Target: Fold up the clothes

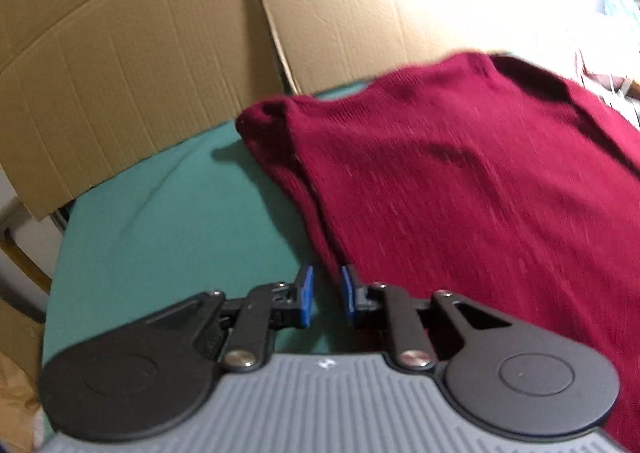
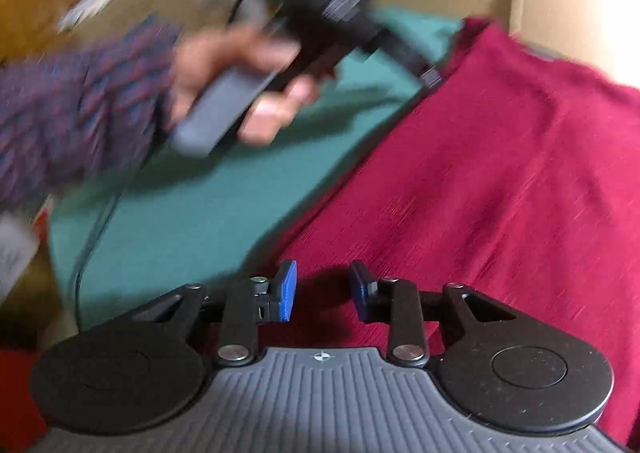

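Both sets of jaws are standing apart with nothing pinched between their blue pads. On the left gripper (image 1: 326, 295) the gap is narrow, and the near edge of the dark red knitted garment (image 1: 460, 189) is running up toward it, though blur is hiding whether the fabric reaches in between. The right gripper (image 2: 323, 291) is holding a wider gap and is tilting down over the garment's near edge, red knit showing through the opening without being clamped.

Farther out in the right wrist view, the person's left hand (image 2: 240, 81) is wrapping around the grey handle of the other gripper, angling it down toward the garment's far left edge. A sleeve (image 2: 76, 109) in a purple and blue pattern is covering the forearm, all of it smeared by motion.

Underneath, a green cloth (image 1: 160, 221) is covering the work surface. The garment is lying spread on it, taking up the right side and leaving green bare on the left, with 1 folded layer showing along its left edge and a rumpled corner farthest away. Behind, brown cardboard panels (image 1: 132, 45) are standing upright as a backdrop, washed out by bright light on the right.
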`<state>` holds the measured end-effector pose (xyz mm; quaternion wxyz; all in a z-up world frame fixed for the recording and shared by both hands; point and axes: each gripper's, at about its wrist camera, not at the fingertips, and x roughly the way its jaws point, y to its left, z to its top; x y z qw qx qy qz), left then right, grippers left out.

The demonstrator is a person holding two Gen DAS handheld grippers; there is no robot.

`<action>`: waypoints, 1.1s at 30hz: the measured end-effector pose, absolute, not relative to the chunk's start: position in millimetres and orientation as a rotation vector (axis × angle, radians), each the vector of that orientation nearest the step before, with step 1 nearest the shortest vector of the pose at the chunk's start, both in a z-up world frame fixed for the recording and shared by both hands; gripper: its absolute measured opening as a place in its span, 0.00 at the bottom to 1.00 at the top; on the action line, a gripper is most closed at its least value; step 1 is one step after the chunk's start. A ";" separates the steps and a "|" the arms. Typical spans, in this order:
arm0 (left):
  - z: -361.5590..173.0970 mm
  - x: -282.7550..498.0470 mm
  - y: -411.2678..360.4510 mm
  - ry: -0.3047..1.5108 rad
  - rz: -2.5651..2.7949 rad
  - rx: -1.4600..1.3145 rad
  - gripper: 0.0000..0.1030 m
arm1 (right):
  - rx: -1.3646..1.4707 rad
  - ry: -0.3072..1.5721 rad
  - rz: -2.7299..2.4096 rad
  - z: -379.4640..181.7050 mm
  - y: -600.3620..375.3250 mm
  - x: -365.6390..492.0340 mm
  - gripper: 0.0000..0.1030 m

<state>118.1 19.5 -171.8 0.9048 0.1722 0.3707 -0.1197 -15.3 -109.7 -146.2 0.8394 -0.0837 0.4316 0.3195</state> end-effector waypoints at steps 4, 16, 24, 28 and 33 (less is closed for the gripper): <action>-165.8 85.5 28.4 0.793 -0.225 0.307 0.19 | -0.221 0.893 0.706 -141.6 -108.5 -42.2 0.33; -165.3 -6.1 26.6 0.915 -0.220 0.171 0.22 | -0.094 0.924 0.604 -140.0 -139.9 -54.1 0.32; -170.0 -15.5 18.1 0.935 -0.161 0.148 0.20 | 0.016 1.009 0.645 -152.3 -142.5 -42.4 0.33; -165.5 -21.5 16.1 0.931 -0.179 0.125 0.00 | -0.008 0.978 0.654 -147.5 -138.5 -44.7 0.06; -163.2 -42.8 18.9 0.934 -0.191 0.150 0.00 | -0.020 0.987 0.688 -145.8 -138.1 -61.7 0.06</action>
